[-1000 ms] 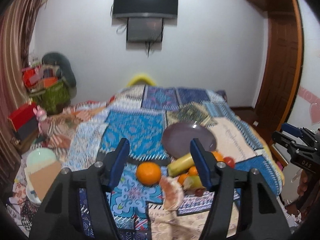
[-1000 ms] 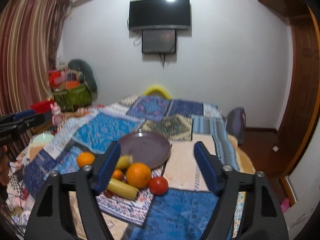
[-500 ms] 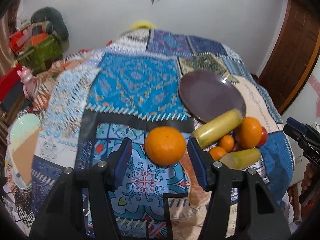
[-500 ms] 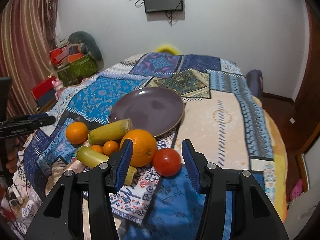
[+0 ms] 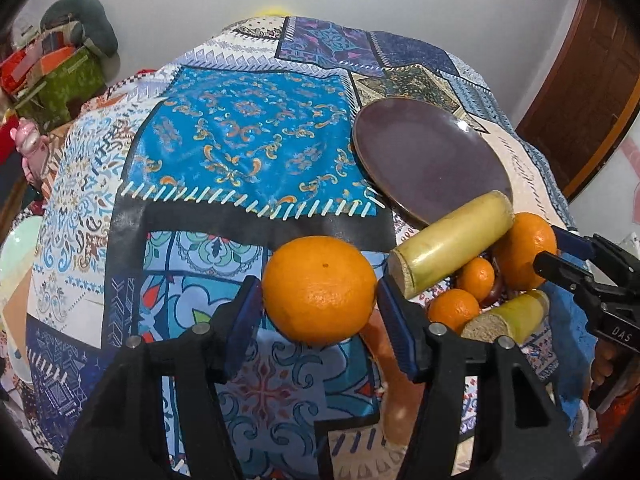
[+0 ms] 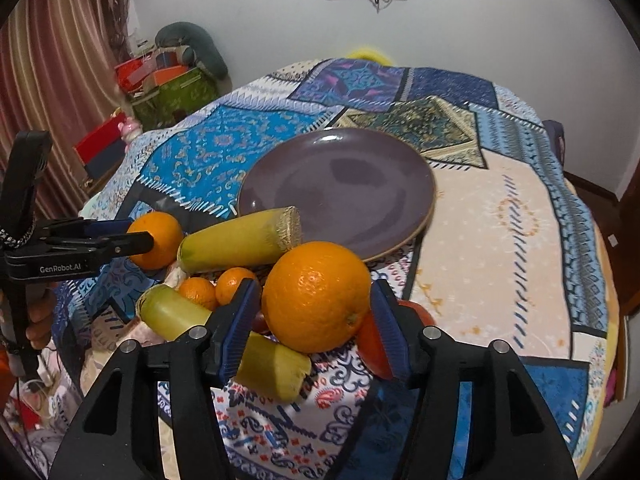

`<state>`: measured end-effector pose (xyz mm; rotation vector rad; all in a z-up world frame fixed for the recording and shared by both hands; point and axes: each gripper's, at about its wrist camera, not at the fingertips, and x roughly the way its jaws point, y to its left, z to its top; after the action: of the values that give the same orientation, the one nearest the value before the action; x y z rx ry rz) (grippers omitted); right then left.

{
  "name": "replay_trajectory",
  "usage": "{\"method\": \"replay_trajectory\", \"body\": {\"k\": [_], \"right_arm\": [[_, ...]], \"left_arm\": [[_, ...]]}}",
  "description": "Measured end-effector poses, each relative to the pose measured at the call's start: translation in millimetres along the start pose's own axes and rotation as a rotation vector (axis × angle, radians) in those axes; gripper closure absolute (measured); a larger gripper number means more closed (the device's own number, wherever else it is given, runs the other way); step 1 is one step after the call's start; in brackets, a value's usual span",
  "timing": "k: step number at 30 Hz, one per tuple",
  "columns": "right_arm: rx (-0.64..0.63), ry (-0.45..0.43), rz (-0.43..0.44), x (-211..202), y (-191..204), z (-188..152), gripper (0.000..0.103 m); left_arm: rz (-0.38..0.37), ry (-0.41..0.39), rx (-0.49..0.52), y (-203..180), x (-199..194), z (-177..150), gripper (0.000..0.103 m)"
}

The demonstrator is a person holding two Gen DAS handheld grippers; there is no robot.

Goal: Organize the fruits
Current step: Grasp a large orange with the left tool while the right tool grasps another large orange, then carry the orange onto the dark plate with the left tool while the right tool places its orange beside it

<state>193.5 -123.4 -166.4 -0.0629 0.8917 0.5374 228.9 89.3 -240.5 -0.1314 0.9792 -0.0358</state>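
Left wrist view: we bracket two oranges for plating.
Left hand-held gripper [image 5: 320, 312] and right hand-held gripper [image 6: 314, 316] each straddle an orange [image 5: 320, 290], pads near-touching, grip unconfirmed; purple plate [image 6: 340, 188] empty.

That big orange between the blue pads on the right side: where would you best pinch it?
Across its widest middle, coming in level from the near side. The orange is round, so only the widest part holds; the right hand-held gripper already straddles it there, the plate behind.
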Motion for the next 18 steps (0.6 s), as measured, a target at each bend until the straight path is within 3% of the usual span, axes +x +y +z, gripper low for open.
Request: {"method": "replay_trajectory", "body": {"k": [4,6,12,18], "right_arm": [[-0.001,0.004,0.005,7.3,0.5,2.5,0.034],[-0.014,0.006,-0.003,10.3,2.9,3.3,0.032],[-0.017,0.039,-0.014,23.9,-2.4,3.5,0.032],[0.01,0.03,0.007,20.8,-7.1,3.9,0.039]], "left_arm": [[0.009,0.01,-0.002,-2.1,7.7,1.3,0.04],[0.012,0.02,-0.003,-2.2,12.0,2.2,0.039],[0.015,0.039,-0.016,-1.8,24.7,6.2,0.038],[0.024,0.035,-0.011,-2.6,23.6,6.8,0.038]]}}
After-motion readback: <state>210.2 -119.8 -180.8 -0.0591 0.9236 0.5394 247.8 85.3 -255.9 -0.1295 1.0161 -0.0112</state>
